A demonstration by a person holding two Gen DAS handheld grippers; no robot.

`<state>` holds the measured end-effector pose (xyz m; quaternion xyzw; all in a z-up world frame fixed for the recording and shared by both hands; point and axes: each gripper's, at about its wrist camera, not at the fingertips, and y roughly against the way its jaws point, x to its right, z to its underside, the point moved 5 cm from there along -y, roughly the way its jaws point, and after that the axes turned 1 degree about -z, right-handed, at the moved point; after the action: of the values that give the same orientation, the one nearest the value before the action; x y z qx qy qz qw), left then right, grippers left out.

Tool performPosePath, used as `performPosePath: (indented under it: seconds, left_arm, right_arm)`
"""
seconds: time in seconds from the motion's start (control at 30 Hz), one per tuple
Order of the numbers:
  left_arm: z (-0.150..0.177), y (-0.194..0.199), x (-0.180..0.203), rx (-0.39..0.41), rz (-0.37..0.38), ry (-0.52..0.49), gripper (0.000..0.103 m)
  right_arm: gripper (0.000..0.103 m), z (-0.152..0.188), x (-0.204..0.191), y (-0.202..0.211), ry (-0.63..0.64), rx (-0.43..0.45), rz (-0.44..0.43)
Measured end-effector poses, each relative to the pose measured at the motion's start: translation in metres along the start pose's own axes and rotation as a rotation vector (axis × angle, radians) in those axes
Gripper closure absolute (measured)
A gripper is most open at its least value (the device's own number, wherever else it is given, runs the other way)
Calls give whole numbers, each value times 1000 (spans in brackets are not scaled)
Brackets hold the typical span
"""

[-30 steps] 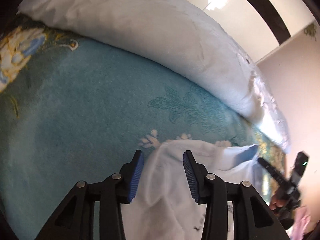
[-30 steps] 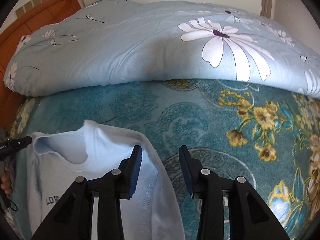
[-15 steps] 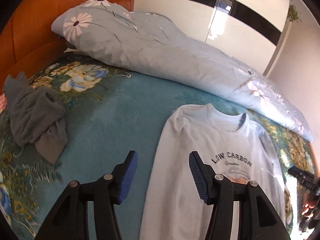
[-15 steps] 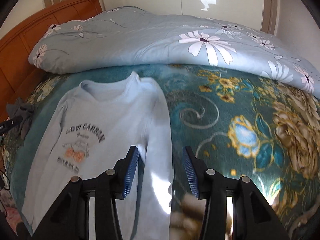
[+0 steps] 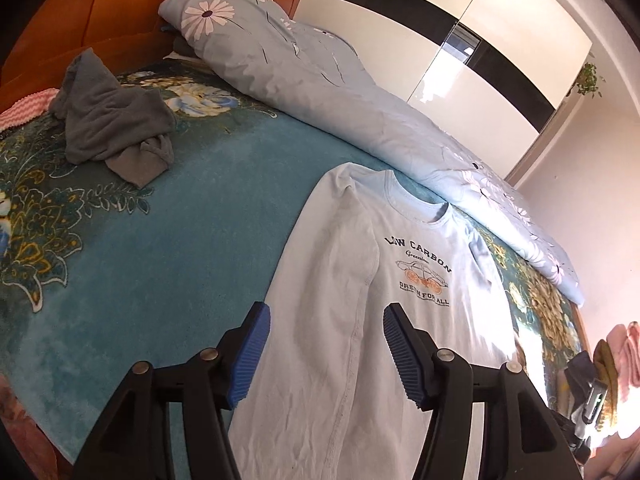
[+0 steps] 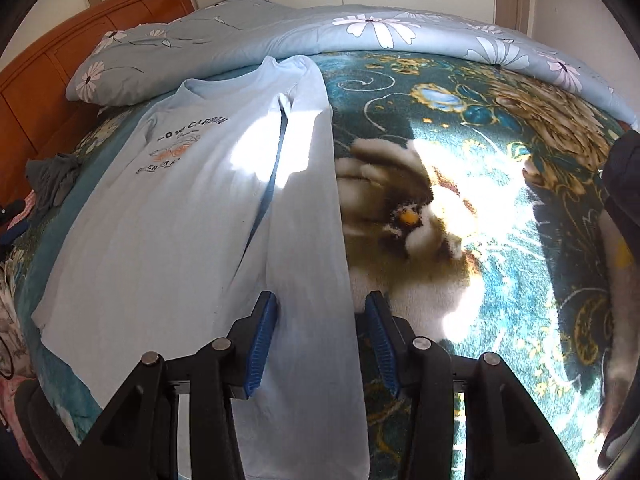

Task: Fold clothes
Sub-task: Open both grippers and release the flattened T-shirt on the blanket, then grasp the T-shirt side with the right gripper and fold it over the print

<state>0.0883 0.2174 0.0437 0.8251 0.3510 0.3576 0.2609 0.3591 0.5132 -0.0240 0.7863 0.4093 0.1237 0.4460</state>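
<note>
A light blue long-sleeved shirt (image 5: pixel 360 288) with "LOW CARBON" print lies flat, face up, on the teal floral bedspread (image 5: pixel 160 248), collar toward the rolled duvet. My left gripper (image 5: pixel 326 354) is open and empty, hovering over the shirt's left sleeve. The shirt also shows in the right wrist view (image 6: pixel 180 208). My right gripper (image 6: pixel 320 340) is open and empty, above the lower part of the right sleeve (image 6: pixel 312 240), which lies straight beside the body.
A rolled light blue flowered duvet (image 5: pixel 340 92) lies along the far side. A crumpled grey garment (image 5: pixel 112 120) and a pink knit (image 5: pixel 24 108) lie near the wooden headboard (image 5: pixel 100 8). Dark clothing (image 6: pixel 620 208) sits at the right edge.
Both grippers have pulled back and up from the shirt's shoulders toward its lower end. The whole shirt now shows spread flat. Both stay open.
</note>
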Motion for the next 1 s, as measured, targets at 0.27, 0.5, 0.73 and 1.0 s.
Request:
performPosePath:
  seconds: [0.27,0.5,0.73,1.0]
  left_arm:
    - [5,20,-6,14,-2,-6,40]
    - [13,13,-20,-24,-36,12,40]
    - [24,-5,-32,-83,-58,31,40]
    - [43,-13,-45,-137,-82,16,40]
  right_arm:
    - [96,16,-11,4,41,0,27]
    - [96,-38,65,38,-23,143,305]
    - [96,-64,124,20,-133,116,444]
    - [41,-71,59,75,-37,297,433]
